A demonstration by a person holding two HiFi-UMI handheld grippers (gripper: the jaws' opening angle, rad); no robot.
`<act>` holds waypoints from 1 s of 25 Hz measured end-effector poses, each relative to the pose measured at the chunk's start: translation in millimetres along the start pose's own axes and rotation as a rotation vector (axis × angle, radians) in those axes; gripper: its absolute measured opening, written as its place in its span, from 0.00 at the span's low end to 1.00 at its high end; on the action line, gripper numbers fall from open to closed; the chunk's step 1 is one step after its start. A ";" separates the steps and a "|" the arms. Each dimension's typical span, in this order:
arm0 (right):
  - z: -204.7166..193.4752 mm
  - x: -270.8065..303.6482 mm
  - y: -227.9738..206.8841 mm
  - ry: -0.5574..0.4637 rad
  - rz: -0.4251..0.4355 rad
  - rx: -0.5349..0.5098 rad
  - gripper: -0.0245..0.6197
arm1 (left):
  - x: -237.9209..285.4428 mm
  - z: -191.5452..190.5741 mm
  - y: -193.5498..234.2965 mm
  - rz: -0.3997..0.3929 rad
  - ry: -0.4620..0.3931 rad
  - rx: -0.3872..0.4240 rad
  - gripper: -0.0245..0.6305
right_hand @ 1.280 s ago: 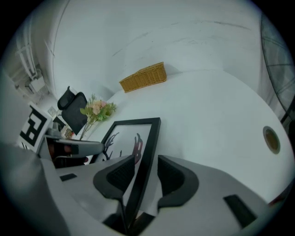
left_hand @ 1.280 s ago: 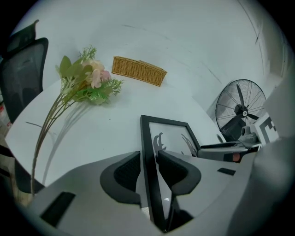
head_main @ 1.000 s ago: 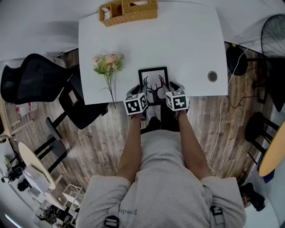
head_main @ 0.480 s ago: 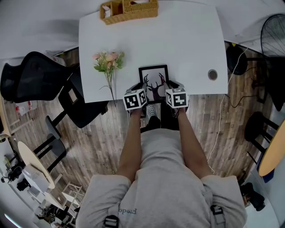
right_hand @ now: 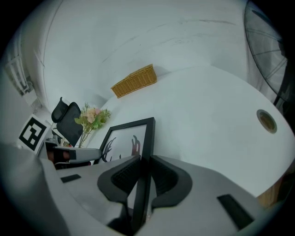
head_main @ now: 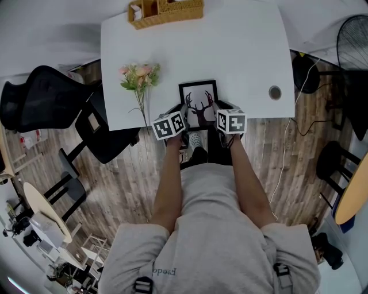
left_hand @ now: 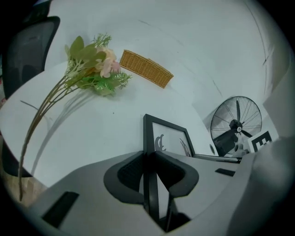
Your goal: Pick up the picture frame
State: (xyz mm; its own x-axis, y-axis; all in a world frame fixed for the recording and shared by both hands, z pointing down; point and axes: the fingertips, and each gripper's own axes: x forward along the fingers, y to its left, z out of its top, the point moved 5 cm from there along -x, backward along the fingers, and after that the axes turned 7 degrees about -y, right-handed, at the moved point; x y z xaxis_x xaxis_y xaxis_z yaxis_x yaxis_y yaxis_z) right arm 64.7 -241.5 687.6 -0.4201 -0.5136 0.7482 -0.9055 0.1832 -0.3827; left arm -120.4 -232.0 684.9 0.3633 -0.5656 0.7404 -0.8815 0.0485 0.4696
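Note:
A black picture frame (head_main: 198,102) with a deer print lies near the front edge of the white table (head_main: 241,51). My left gripper (head_main: 180,116) has the frame's left side rail (left_hand: 148,138) between its pads, and its jaws are closing on it. In the left gripper view (left_hand: 150,159) both pads touch the rail. My right gripper (head_main: 218,113) grips the right side rail (right_hand: 148,138) the same way. Its jaws (right_hand: 144,163) are also closing, with the rail pinched between the pads.
A bunch of artificial flowers (head_main: 140,80) lies left of the frame. A wicker basket (head_main: 167,11) stands at the table's far edge. A round cable hole (head_main: 275,92) is at the right. A black office chair (head_main: 46,100) stands left of the table and a fan (head_main: 353,40) to its right.
Both pairs of jaws have closed in on the frame's side rails. Both grippers have rolled a little, their marker cubes tipping outward. The hands stayed where they were.

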 end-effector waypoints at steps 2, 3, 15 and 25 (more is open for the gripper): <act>0.8 0.6 0.7 0.006 -0.006 0.015 0.16 | -0.1 1.2 1.8 -0.008 0.005 -0.005 0.18; 0.8 0.7 1.6 0.011 -0.018 0.002 0.16 | 0.0 1.4 1.0 -0.001 0.008 0.007 0.18; -1.4 1.8 8.3 -0.027 -0.100 -0.089 0.16 | 1.6 -0.2 -6.2 0.113 -0.025 0.067 0.18; -5.4 -2.2 10.1 -0.049 -0.142 -0.058 0.15 | -2.3 -2.3 -8.6 0.137 -0.048 0.063 0.18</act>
State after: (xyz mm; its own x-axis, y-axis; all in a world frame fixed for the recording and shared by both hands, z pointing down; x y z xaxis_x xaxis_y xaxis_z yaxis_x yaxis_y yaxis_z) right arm 56.2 -234.0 685.0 -0.2857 -0.5781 0.7643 -0.9580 0.1530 -0.2423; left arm -112.9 -229.2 680.2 0.2244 -0.5960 0.7710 -0.9397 0.0771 0.3331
